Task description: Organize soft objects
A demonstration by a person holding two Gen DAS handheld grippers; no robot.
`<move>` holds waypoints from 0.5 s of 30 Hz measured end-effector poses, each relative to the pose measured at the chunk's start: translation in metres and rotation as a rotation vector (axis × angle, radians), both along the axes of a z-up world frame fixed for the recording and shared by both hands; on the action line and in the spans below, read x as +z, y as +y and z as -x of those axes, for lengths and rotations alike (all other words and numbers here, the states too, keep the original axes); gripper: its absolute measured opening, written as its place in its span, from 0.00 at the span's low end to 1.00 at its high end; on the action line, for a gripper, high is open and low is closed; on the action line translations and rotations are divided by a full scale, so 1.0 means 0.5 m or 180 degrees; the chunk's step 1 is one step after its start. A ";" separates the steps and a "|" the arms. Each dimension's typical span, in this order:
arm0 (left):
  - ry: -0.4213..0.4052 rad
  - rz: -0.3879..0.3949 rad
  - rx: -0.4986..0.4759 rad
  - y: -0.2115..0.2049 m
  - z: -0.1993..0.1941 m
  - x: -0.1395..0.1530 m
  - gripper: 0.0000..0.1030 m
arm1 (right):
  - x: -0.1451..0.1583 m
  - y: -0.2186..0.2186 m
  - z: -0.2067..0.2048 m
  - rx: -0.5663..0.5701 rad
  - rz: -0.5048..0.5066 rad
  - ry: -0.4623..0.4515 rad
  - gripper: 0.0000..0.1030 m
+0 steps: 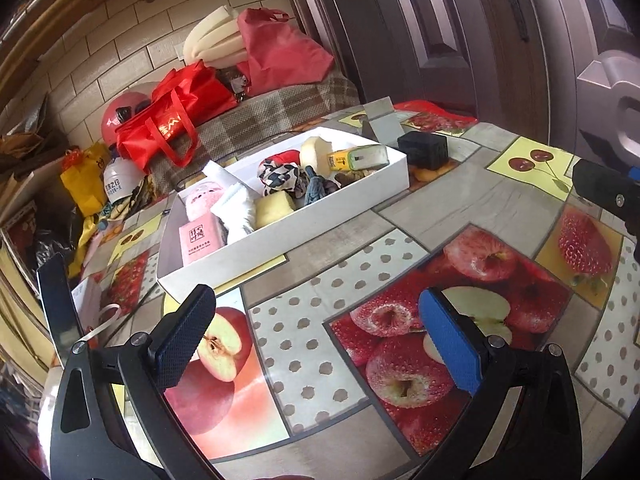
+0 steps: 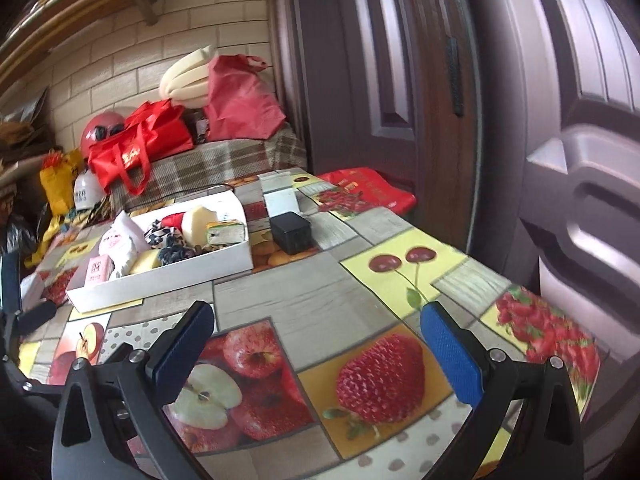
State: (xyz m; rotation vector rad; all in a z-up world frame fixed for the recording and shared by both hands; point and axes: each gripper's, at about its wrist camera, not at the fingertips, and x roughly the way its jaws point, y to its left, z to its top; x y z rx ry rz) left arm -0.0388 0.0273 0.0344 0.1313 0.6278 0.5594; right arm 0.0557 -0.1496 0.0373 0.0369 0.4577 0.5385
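Observation:
A white shallow box (image 1: pixel 288 236) stands on the fruit-print table and holds soft things: a pink tissue pack (image 1: pixel 200 240), a white cloth (image 1: pixel 236 208), yellow sponges (image 1: pixel 276 204), a leopard-print scrunchie (image 1: pixel 280 176), a dark cloth (image 1: pixel 316 190) and a green-yellow pack (image 1: pixel 358 158). The box also shows in the right wrist view (image 2: pixel 168 276). My left gripper (image 1: pixel 316 340) is open and empty, hovering over the table in front of the box. My right gripper (image 2: pixel 320 348) is open and empty, right of the box.
A black block (image 1: pixel 424 150) and a white card (image 1: pixel 380 120) sit behind the box. A bench (image 1: pixel 260 116) beyond the table carries red bags (image 1: pixel 176 120), a pink helmet and foam. A dark door (image 2: pixel 400 80) stands on the right. The right gripper's finger (image 1: pixel 604 196) shows at the left view's right edge.

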 end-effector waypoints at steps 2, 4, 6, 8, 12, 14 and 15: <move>-0.0029 0.0074 -0.0036 0.003 0.006 0.002 0.99 | -0.007 -0.026 -0.014 -0.0062 -0.0187 0.0142 1.00; -0.0054 0.0117 -0.0049 0.004 0.011 0.004 0.99 | -0.012 -0.045 -0.022 -0.0124 -0.0341 0.0221 1.00; -0.0076 0.0142 -0.0061 0.006 0.014 0.006 0.99 | -0.014 -0.053 -0.023 -0.0146 -0.0416 0.0248 1.00; -0.0099 0.0181 -0.0078 0.008 0.017 0.008 0.99 | -0.013 -0.053 -0.017 -0.0143 -0.0434 0.0231 1.00; -0.0122 0.0238 -0.0108 0.008 0.018 0.009 0.99 | -0.008 -0.042 -0.009 -0.0113 -0.0366 0.0155 1.00; -0.0134 0.0255 -0.0128 0.008 0.020 0.010 0.99 | -0.006 -0.037 -0.004 -0.0101 -0.0322 0.0110 1.00; -0.0134 0.0268 -0.0145 0.008 0.020 0.009 0.99 | -0.005 -0.036 -0.003 -0.0097 -0.0310 0.0096 1.00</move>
